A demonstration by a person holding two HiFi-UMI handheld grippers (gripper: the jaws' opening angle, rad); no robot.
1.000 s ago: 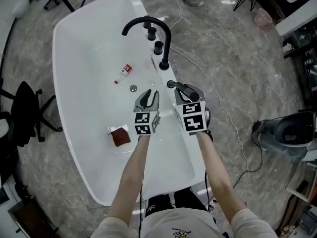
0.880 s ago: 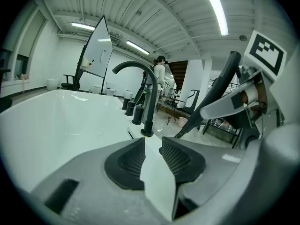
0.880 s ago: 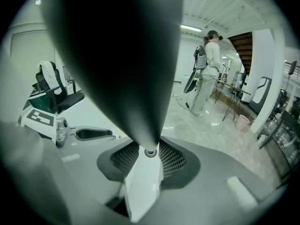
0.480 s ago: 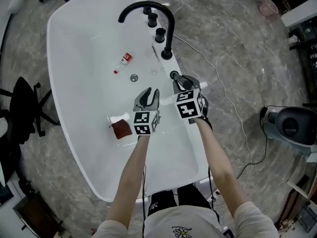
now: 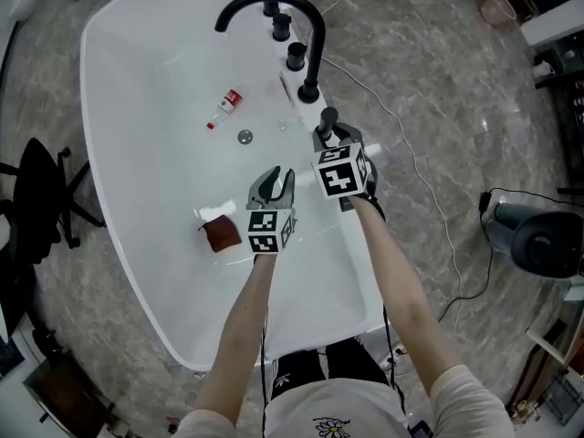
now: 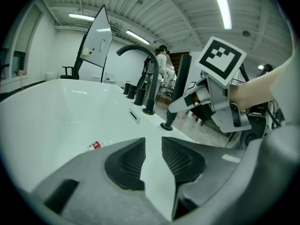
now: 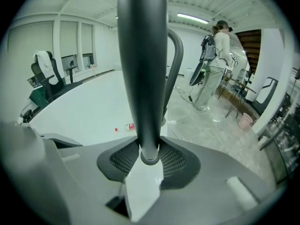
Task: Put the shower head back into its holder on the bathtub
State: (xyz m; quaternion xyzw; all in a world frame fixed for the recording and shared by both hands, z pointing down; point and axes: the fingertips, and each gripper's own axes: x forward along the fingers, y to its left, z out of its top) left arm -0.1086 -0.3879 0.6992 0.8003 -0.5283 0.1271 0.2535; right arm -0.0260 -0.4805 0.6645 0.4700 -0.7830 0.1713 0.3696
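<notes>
**At tub rim: shower head meets holder**

White bathtub (image 5: 137, 153) fills head view, w/ black faucet (image 5: 310, 35) arching over its far rim. R gripper (image 5: 332, 139) is clamped on black shower head (image 7: 140, 78), which stands upright betw. the pads. Its lower end is at holder (image 6: 166, 126) on rim, just beside faucet base; seated or not, can't tell. L gripper (image 5: 272, 186) hangs over tub interior, jaws apart, nothing betw. them. Brown pad (image 5: 221, 235) & small bottle (image 5: 226, 108) lie on tub floor, well apart.
</notes>
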